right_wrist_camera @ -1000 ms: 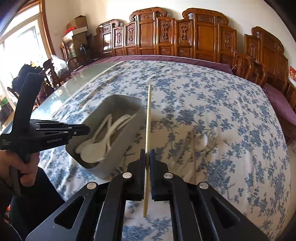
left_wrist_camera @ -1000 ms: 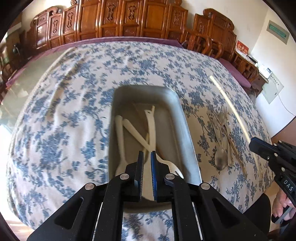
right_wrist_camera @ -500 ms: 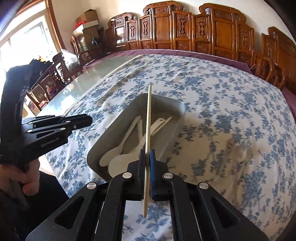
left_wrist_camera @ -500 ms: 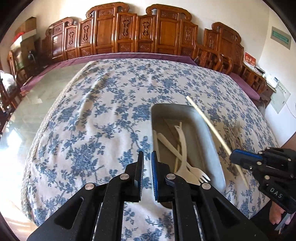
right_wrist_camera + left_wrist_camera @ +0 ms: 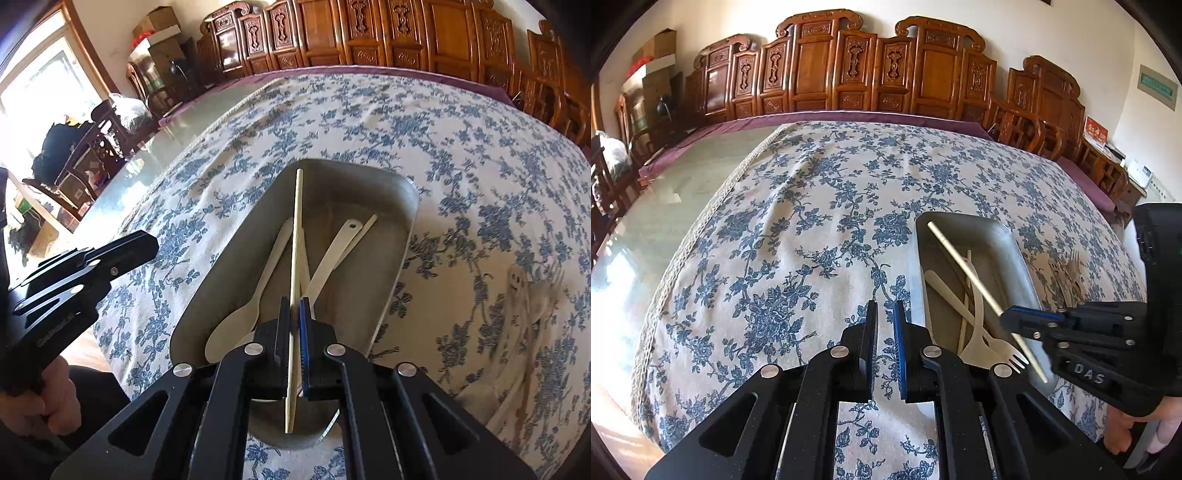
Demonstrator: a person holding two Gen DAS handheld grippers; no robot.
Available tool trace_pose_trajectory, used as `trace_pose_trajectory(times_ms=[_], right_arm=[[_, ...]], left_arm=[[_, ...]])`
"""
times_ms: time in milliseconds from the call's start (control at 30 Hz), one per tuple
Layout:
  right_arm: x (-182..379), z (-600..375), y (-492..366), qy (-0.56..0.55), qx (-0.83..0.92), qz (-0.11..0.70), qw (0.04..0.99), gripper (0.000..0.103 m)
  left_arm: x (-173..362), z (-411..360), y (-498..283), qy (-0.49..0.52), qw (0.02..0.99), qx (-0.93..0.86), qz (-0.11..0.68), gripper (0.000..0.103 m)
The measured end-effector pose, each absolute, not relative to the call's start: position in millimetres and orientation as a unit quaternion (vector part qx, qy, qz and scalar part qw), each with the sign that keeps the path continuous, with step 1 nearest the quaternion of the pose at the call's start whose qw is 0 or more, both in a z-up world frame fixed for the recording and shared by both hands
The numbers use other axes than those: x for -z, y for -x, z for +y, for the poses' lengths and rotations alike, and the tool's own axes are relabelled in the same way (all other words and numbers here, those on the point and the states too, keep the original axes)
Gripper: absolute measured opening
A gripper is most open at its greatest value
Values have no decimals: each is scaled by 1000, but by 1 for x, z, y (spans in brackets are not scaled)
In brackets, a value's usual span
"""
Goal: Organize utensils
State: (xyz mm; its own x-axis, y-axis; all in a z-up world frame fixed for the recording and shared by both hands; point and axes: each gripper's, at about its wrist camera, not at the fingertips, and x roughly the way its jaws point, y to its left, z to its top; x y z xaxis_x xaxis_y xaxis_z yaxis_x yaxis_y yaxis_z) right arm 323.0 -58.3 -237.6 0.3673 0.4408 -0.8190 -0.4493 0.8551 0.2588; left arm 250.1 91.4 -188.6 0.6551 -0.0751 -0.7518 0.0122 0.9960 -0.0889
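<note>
Pale wood chopstick (image 5: pixel 297 236) sits clamped in the right gripper (image 5: pixel 294 314), jaws tight on its lower part, shaft running up the centre of the right wrist frame over the grey tray (image 5: pixel 402 236). In the left wrist view the same chopstick (image 5: pixel 964 266) slants from upper left to lower right across the tray (image 5: pixel 1015 254), w/ the right gripper (image 5: pixel 1012 319) coming in from the right edge.

Inside the tray: cream plastic spoon (image 5: pixel 240 317), another cream handle w/ a hole at its end (image 5: pixel 334 251), and a cream fork (image 5: pixel 1001 349) whose tines point toward the frame bottom (pieces overlap, so exact count is unclear).

Left gripper (image 5: pixel 885 321) is at centre bottom of its own frame, jaws nearly closed w/ nothing between them, over the blue-floral tablecloth (image 5: pixel 798 229) left of the tray.

More utensils (image 5: pixel 524 295) lie on the cloth right of the tray, blurred. Carved wooden chairs (image 5: pixel 857 70) line the top of both frames.
</note>
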Motion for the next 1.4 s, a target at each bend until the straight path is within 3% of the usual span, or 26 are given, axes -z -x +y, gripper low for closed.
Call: trace_pose_trajectory(times_ms=[500,967,1400], right_arm=[[215,-76,-310,26,-284,444,849,8],[191,-221,-280,44,-186,410,892,8],[241,-257,-279,37,-173,451,875,8]], left_arm=[[182,79,-244,27,914,32,403,7],[161,23,-229,6,917,78,391,11],[176,-35,-221,-29,905,116,409,13]])
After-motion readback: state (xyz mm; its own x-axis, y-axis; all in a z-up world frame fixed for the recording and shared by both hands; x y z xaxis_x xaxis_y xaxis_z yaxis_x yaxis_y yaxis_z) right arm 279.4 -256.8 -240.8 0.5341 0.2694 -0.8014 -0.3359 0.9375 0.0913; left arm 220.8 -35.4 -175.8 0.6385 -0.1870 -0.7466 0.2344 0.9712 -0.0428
